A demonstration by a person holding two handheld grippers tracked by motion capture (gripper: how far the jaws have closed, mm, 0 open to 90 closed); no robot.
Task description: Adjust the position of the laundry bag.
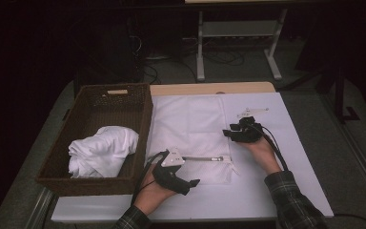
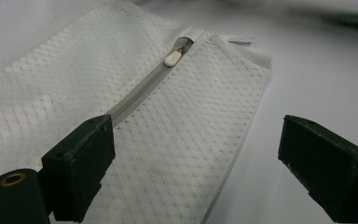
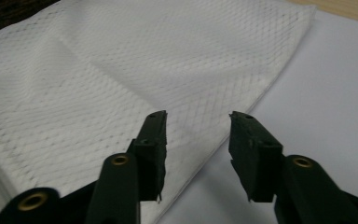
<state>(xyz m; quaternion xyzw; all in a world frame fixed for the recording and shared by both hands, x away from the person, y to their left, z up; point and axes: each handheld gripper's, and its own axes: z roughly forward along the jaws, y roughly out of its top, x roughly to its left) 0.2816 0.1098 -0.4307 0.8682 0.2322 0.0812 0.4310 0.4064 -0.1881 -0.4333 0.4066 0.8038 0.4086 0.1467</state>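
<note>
A white mesh bag (image 1: 190, 121) lies flat on the table, its grey zipper (image 1: 205, 158) running along the near edge. In the left gripper view the zipper (image 2: 140, 91) leads away to a small white pull (image 2: 172, 58) at the bag's far corner. My left gripper (image 1: 183, 170) sits at the zipper's left end, jaws wide open (image 2: 198, 135) over the mesh, holding nothing. My right gripper (image 1: 232, 132) hovers at the bag's right edge. Its jaws (image 3: 198, 123) stand partly apart with the mesh edge (image 3: 242, 109) between them, and the pads do not press on it.
A brown wicker basket (image 1: 143, 119) stands at the left with a crumpled white cloth (image 1: 102, 150) inside. A white sheet (image 1: 281, 143) covers the table under the bag. The wooden table edge (image 1: 209, 88) shows at the back, with a metal frame (image 1: 238, 28) on the floor beyond.
</note>
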